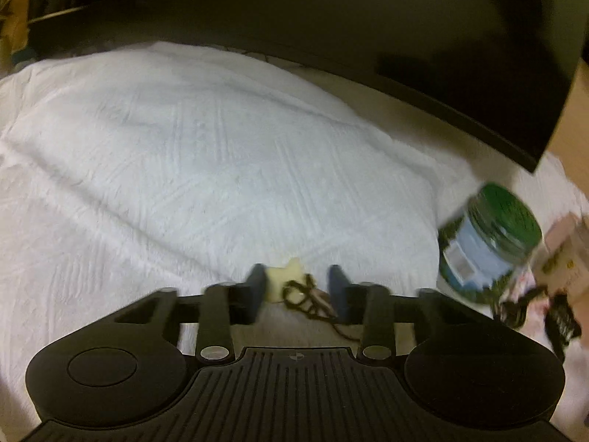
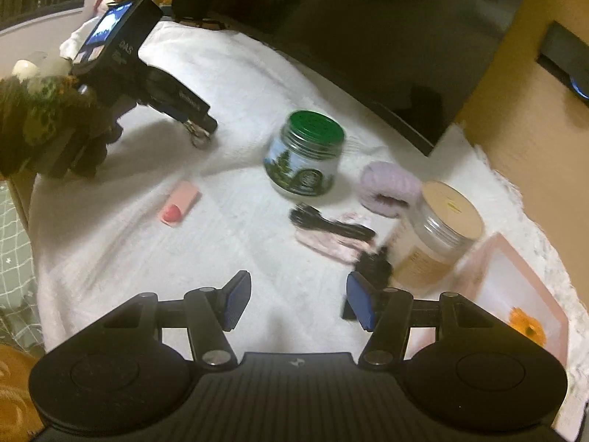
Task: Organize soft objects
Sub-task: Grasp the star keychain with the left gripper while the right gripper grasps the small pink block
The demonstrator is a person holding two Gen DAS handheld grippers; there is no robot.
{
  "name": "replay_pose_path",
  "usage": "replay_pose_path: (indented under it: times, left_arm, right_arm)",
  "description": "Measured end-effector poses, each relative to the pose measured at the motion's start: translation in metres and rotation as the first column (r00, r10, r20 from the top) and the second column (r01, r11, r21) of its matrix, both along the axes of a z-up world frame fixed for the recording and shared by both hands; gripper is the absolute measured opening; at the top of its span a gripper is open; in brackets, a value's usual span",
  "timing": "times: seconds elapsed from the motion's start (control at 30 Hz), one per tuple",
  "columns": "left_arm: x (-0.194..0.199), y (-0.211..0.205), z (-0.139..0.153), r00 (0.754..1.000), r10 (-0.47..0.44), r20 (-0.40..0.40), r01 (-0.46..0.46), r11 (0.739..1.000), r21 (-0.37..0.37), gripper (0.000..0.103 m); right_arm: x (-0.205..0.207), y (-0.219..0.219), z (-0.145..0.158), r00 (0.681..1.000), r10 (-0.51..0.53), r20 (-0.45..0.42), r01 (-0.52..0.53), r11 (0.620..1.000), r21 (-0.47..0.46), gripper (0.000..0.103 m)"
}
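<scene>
Left gripper brackets a cream star charm; contact is unclear. Right gripper is spread, empty. Next: confirm grip, lift.

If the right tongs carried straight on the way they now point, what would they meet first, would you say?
Probably only the white cloth: the right tongs stand open over a bare patch, with the black-and-pink bundle slightly right of that line. Depth is uncertain.

The black left gripper, far left, is showing white lettering like "DAS"; jar labels are blurring beyond reading.
</scene>
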State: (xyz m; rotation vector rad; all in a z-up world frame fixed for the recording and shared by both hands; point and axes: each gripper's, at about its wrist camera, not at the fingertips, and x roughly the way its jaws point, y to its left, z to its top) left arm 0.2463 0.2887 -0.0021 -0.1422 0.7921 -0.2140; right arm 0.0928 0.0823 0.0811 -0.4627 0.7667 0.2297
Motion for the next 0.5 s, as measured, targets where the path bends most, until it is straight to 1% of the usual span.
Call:
replay_pose_path:
  times: [0.07,0.17,0.33,0.43,0.5]
  left_arm:
    - [-0.004,0.000,-0.001,1.000,-0.012,0.005,0.012,1.000,0.011,0.034]
    - [-0.002,0.002,-0.005,1.000,-0.026,-0.003,0.026,1.000,0.008,0.033]
    - [-0.012,0.011,0.001,0.999,-0.051,0.010,0.051,0.998,-0.026,0.032]
    - [-0.022,0.017,0.006,0.998,-0.066,0.011,0.066,0.996,-0.052,0.032]
    - [-0.026,0.021,0.008,0.997,-0.074,0.005,0.074,0.996,-0.054,0.032]
  right_arm:
    - [0.008,0.007,-0.001,1.000,0.009,-0.006,-0.009,1.000,0.014,0.058]
    - [0.023,0.019,-0.005,0.999,0.021,-0.039,-0.018,0.998,0.063,0.058]
    - [0.050,0.046,-0.019,0.992,0.048,-0.114,-0.028,0.985,0.169,0.058]
    - [0.065,0.064,-0.032,0.989,0.059,-0.134,-0.031,0.979,0.201,0.057]
    - [0.076,0.073,-0.041,0.986,0.055,-0.155,-0.020,0.975,0.221,0.054]
